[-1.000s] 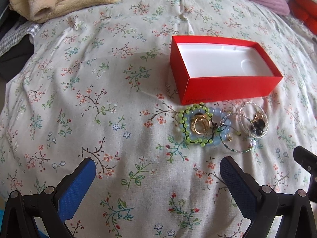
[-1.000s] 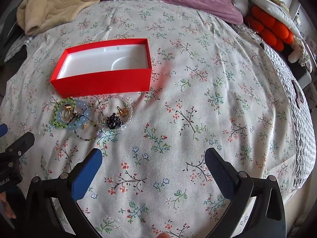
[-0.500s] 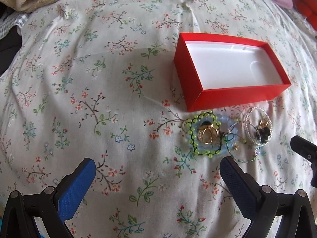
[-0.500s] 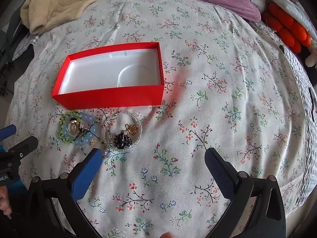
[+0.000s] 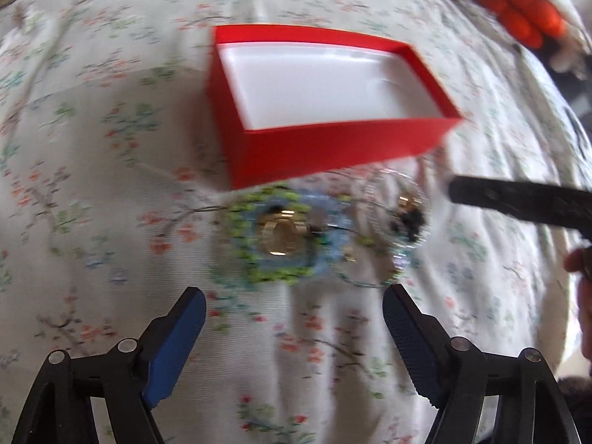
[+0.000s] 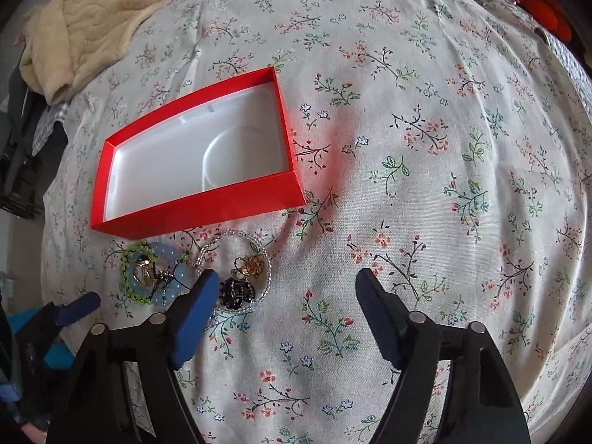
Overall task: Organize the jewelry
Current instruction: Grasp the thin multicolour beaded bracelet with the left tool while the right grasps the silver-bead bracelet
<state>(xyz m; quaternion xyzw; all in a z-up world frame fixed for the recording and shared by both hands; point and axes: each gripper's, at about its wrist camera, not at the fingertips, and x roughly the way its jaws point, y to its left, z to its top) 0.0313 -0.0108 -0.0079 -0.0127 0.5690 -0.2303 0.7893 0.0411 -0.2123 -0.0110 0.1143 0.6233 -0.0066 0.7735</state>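
- Beside the red box (image 6: 207, 207) on the bed (image 6: 425, 111), the jewelry pile (image 6: 192, 273) now lies closer to both claws.
- Left claw (image 5: 294, 312) and right claw (image 6: 286, 288) gape wide, holding nothing; picking seems imminent.

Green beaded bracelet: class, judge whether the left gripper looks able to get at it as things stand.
Probably yes. The left gripper has its jaws open, facing the green beaded bracelet, with only bare floral bedspread between. A gold ring lies inside it, and a blue bracelet overlaps it.
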